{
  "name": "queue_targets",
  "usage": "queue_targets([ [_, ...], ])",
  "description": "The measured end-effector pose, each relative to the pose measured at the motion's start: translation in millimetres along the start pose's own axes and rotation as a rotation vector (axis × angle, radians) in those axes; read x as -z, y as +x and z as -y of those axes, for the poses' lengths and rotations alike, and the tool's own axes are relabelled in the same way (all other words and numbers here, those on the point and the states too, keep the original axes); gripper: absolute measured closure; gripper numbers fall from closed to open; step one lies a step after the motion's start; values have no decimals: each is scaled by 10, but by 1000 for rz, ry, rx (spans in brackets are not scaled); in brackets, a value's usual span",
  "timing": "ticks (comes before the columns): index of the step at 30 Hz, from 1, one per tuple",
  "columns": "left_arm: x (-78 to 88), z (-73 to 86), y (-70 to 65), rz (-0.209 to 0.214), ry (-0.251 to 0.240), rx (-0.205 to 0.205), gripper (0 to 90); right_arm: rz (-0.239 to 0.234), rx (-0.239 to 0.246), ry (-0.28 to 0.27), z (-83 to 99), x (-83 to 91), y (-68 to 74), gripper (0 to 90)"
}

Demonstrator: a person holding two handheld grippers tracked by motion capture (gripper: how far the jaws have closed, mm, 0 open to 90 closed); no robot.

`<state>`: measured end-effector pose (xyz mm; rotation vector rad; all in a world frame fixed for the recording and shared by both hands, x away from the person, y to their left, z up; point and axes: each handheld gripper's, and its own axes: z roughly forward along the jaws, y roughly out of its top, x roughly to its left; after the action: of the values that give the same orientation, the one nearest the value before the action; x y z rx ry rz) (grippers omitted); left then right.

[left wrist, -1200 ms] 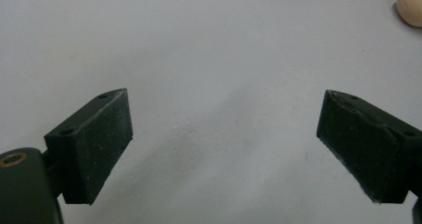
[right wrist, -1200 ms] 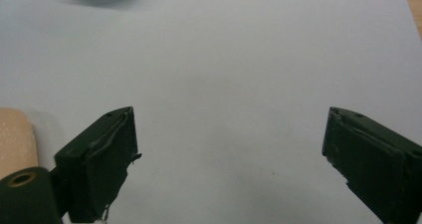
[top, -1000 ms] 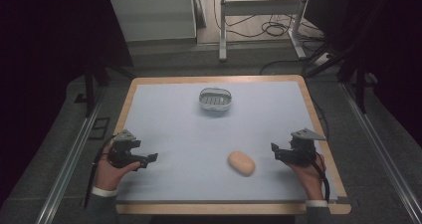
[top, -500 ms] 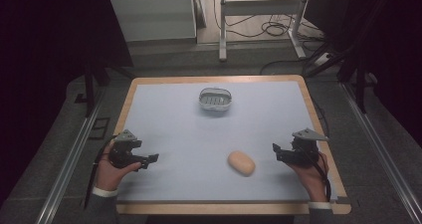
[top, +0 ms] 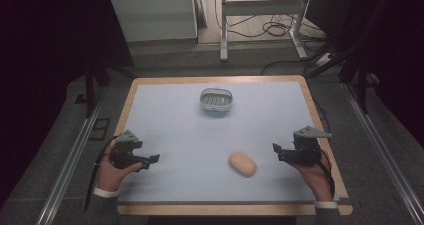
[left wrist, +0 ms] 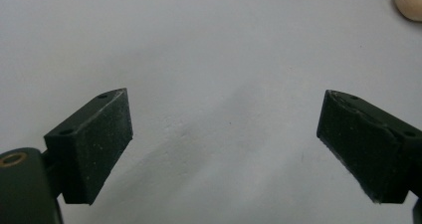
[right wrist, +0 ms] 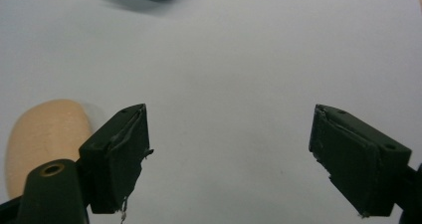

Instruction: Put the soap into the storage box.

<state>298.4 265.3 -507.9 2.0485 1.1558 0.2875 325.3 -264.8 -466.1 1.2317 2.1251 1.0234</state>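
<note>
Both grippers rest on the worktop [top: 165,115], jaws released; right gripper [top: 277,152], jaws just narrowing on nothing, near the bun [top: 242,163], left gripper [top: 152,159] well apart

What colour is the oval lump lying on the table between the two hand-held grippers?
Pale tan, like a bread roll; the high view shows it best.

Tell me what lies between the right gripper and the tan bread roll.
Nothing: in the high view, just bare pale tabletop separates the right gripper from the bread roll.
</note>
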Motion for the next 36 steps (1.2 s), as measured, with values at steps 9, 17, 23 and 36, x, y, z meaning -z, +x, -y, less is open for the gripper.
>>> queue_targets([
  [9, 13, -3, -3, 5, -5, 2, 76, -36, 48, 30, -157, 50, 123, 162],
  [17, 8, -2, -5, 1, 0, 1, 76, -65, 104, 74, -245, -2, 232, 163],
  [23, 11, -1, -6, 2, -1, 0, 77, -79, 124, 84, -302, -30, 290, 172],
  [36, -2, -1, -15, 0, 4, -3, 77, -105, 160, 107, -361, -88, 393, 177],
])
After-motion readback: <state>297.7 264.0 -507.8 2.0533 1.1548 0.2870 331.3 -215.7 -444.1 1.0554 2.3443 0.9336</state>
